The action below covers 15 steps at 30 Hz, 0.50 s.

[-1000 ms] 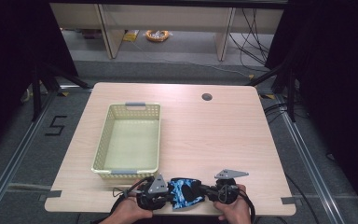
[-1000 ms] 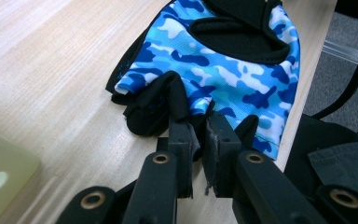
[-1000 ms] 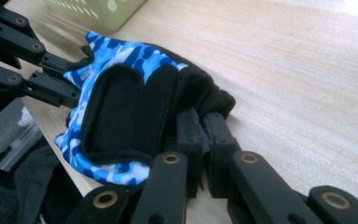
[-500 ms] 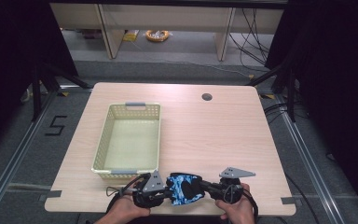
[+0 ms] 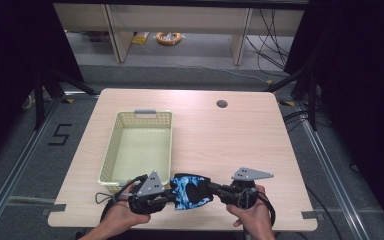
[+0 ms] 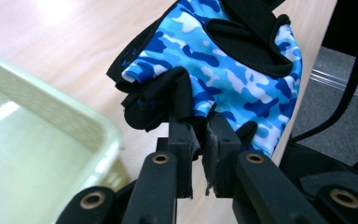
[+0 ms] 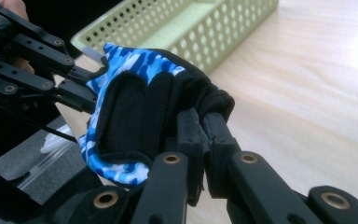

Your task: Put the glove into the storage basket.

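Note:
A blue camouflage glove with black patches hangs stretched between both grippers above the table's near edge. My left gripper is shut on the glove's black edge, its jaws pinching the fabric. My right gripper is shut on the opposite black edge of the glove. In the right gripper view the left gripper grips the glove's far side. The glove hangs off the table surface.
A pale green plastic basket with nothing inside stands left of centre, its near rim right beside the left gripper. A round cable hole sits at the table's far right. The table's near edge lies under the hands.
Both hands have risen, lifting the glove off the table. The grip on each side is unchanged.

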Available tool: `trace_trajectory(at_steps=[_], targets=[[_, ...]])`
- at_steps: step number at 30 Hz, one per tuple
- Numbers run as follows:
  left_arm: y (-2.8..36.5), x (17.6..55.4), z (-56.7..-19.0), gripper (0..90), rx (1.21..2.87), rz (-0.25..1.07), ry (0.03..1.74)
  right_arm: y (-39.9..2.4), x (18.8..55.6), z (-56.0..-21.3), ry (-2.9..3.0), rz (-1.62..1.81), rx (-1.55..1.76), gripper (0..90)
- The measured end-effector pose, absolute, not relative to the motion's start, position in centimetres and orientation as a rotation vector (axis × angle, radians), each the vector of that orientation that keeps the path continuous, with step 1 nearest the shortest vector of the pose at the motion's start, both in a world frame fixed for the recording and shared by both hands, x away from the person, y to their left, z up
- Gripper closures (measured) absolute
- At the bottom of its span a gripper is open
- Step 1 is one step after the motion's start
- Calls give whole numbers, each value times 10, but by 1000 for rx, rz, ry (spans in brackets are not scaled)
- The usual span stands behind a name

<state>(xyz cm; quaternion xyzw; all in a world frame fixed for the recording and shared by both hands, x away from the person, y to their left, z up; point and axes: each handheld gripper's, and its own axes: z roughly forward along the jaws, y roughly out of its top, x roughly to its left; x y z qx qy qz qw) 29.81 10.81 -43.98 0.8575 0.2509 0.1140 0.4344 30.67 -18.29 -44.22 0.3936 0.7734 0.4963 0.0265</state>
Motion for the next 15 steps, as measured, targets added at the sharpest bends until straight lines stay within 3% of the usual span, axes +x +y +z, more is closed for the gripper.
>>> trace_trajectory(at_steps=[15], targets=[[155, 324, -405, 812, 2083, 363, 720, -135, 351, -396, 2424, 1533, 1062, 875]])
